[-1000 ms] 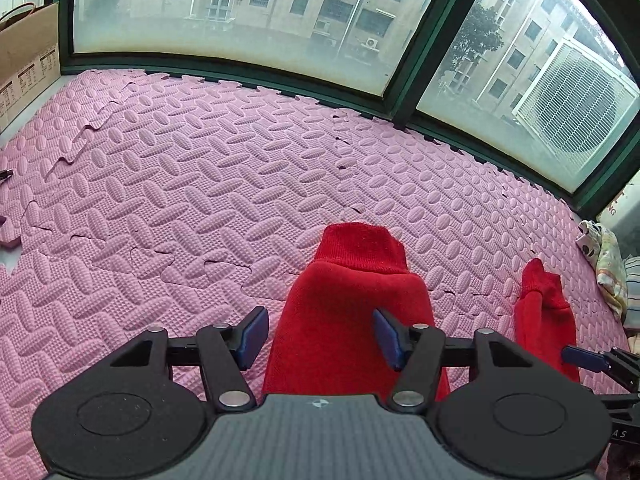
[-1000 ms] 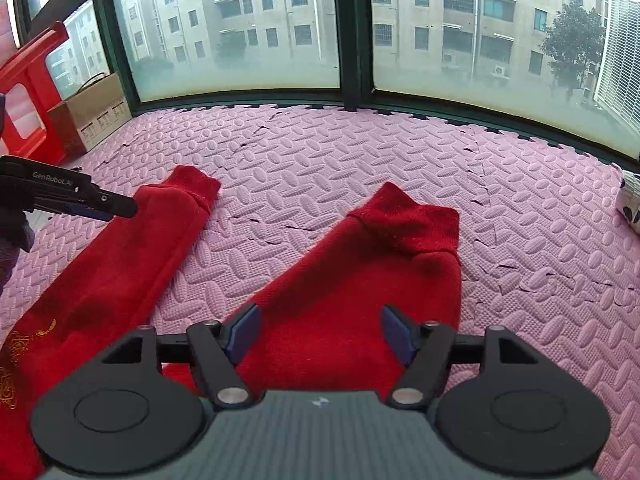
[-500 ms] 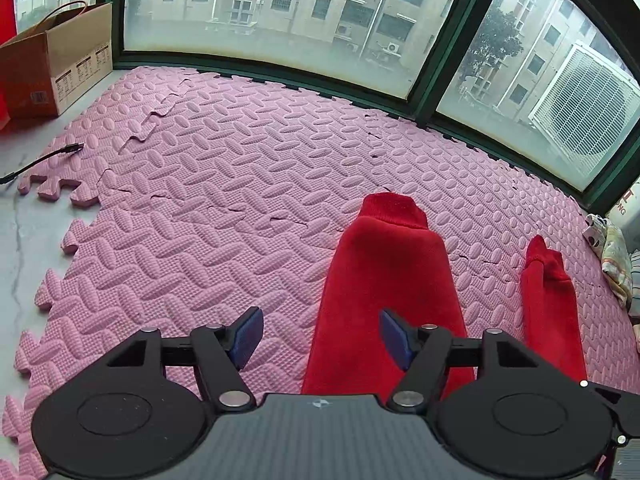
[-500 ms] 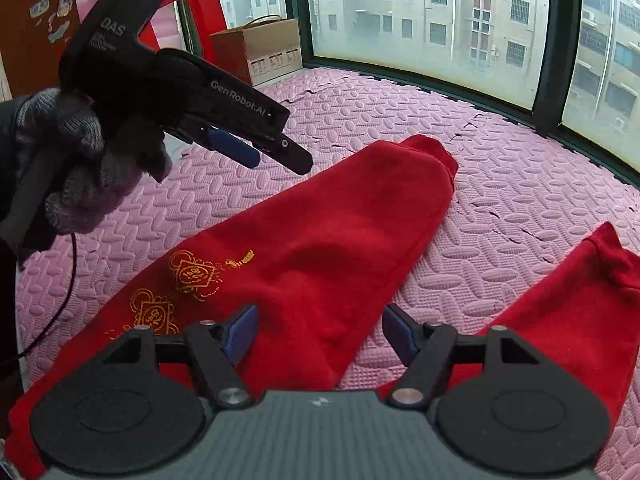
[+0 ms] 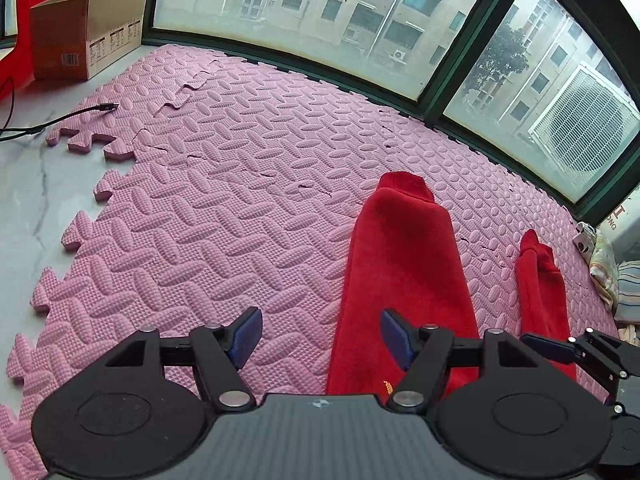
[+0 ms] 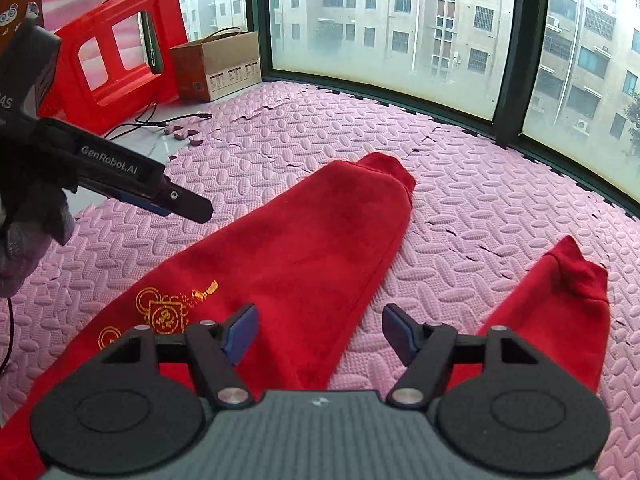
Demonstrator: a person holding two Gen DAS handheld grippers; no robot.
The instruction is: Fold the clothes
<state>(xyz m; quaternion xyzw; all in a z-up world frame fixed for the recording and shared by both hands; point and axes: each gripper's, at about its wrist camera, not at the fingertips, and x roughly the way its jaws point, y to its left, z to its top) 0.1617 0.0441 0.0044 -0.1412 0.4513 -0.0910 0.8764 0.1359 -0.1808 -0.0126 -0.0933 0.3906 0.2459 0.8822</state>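
- Red garment (image 6: pixel 304 240) lies flat on the pink foam mat (image 6: pixel 480 184), its two sleeves stretching away ahead of both grippers.
- Left gripper (image 5: pixel 320 338): jaws released, nothing clamped; bare mat shows between them, and the nearer sleeve (image 5: pixel 404 264) runs just inside the right-hand jaw.
- Right gripper (image 6: pixel 318 334): jaws apart and empty; the wide sleeve's edge passes under the left-hand jaw, while the other sleeve (image 6: pixel 560 300) lies beyond the right-hand jaw.
- Gold print (image 6: pixel 164 312) sits just ahead of the left-hand jaw.
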